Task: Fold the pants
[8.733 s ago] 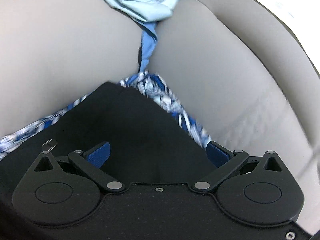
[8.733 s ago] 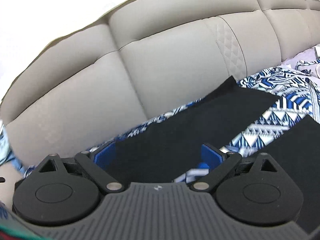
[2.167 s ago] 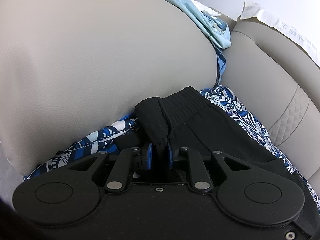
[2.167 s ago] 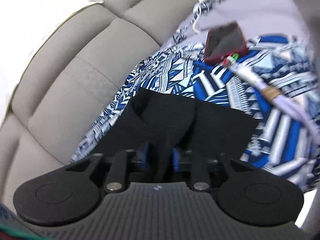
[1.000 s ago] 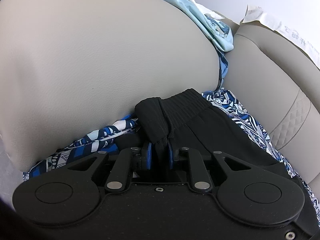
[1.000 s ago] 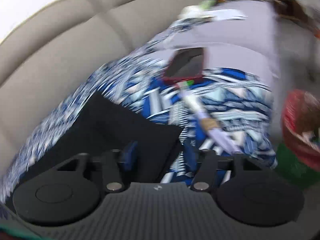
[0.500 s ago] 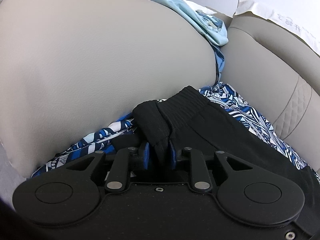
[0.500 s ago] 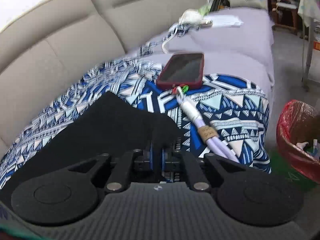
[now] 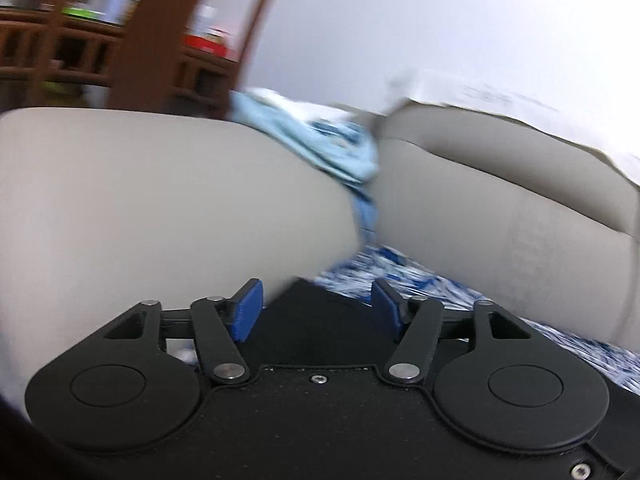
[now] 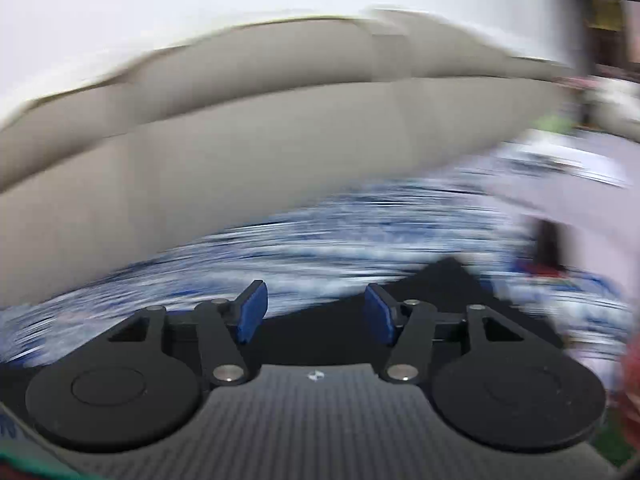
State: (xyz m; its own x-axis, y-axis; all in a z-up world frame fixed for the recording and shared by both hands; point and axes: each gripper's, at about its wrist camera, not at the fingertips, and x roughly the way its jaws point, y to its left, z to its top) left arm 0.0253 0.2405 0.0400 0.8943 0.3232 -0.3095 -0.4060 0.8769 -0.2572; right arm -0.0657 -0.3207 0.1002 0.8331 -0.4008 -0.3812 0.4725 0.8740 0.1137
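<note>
The black pants (image 9: 316,320) lie on a blue-and-white patterned cloth (image 9: 404,276) over the sofa seat. In the left wrist view my left gripper (image 9: 316,304) hovers just above them, its jaws opening, blue pads apart and pressing on nothing. The right wrist view is badly blurred: the black pants (image 10: 432,292) show as a dark flat shape below and beyond my right gripper (image 10: 316,308), whose jaws are opening too, with no fabric gripped between the pads. Patterned cloth (image 10: 320,248) streaks across behind it.
A beige sofa armrest (image 9: 160,208) bulges at the left, the backrest (image 9: 500,200) at the right, with a light-blue garment (image 9: 320,148) tucked between them. Wooden furniture (image 9: 120,40) stands behind. A red blur (image 10: 628,392) sits at the right edge of the right wrist view.
Both grippers have let go of the black pants and their jaws have spread. Both have lifted and tilted up; the right one swung fast to the left toward the backrest.
</note>
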